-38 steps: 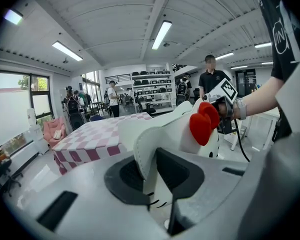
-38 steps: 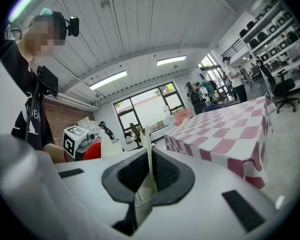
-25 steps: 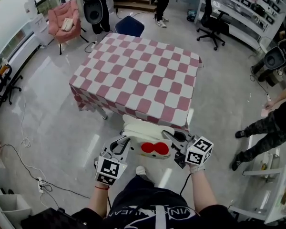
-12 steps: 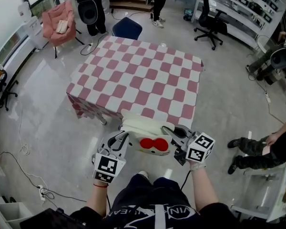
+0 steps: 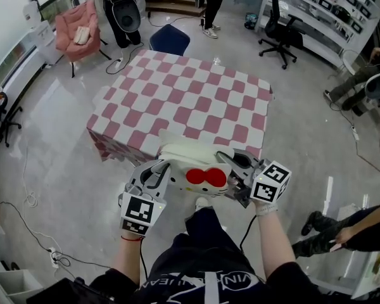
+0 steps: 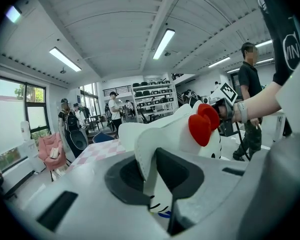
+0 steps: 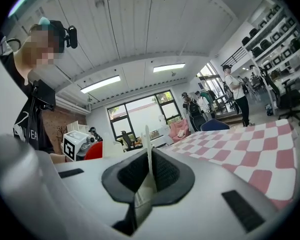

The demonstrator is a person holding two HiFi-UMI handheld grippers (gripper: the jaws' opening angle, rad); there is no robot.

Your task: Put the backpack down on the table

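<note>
A white backpack [image 5: 189, 163] with a red bow [image 5: 206, 177] hangs between my two grippers, at the near edge of the table [image 5: 196, 103] with its red-and-white checked cloth. My left gripper [image 5: 157, 173] is shut on the backpack's left side; in the left gripper view a white flap [image 6: 146, 149] is pinched between the pads. My right gripper [image 5: 235, 171] is shut on its right side, with a thin white edge [image 7: 149, 159] clamped between the jaws. The backpack [image 6: 190, 129] is held in the air, its far side just over the table's front rim.
A blue chair [image 5: 169, 38] stands behind the table, a pink armchair [image 5: 73, 31] at the far left, a black office chair [image 5: 280, 27] at the far right. People stand at the back and at the right [image 5: 342, 233]. Cables [image 5: 31, 189] lie on the floor at left.
The person has stepped toward the table, and the backpack, held by both grippers, has come from short of the table's near edge up to and slightly over it.
</note>
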